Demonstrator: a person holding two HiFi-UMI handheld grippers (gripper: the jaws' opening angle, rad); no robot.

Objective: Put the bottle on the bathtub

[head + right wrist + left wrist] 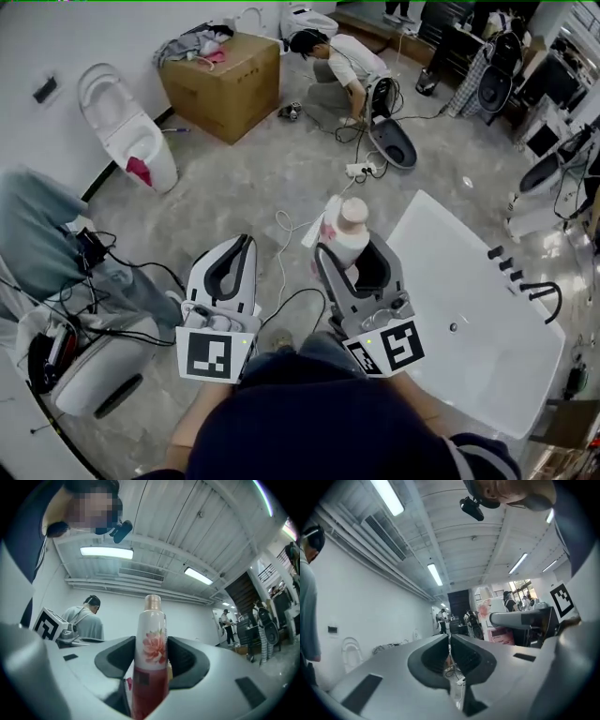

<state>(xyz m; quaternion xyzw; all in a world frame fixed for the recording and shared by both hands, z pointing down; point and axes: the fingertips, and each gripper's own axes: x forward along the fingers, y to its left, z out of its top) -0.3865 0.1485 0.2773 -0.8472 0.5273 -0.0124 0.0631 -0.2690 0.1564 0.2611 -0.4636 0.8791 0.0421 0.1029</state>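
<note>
Bottle (349, 232) just beside bathtub (441, 272) rim

Bright, even light from ceiling tubes (435, 573); shadows soft. White bathtub (469, 281) nearly blown out. 2 gripper views fisheye, corners black; foreground soft-focus.

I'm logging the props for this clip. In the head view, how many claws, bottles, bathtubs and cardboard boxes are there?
Claws: 2 (left claw, right claw)
Bottle: 1
Bathtub: 1
Cardboard box: 1
Total: 5
</note>
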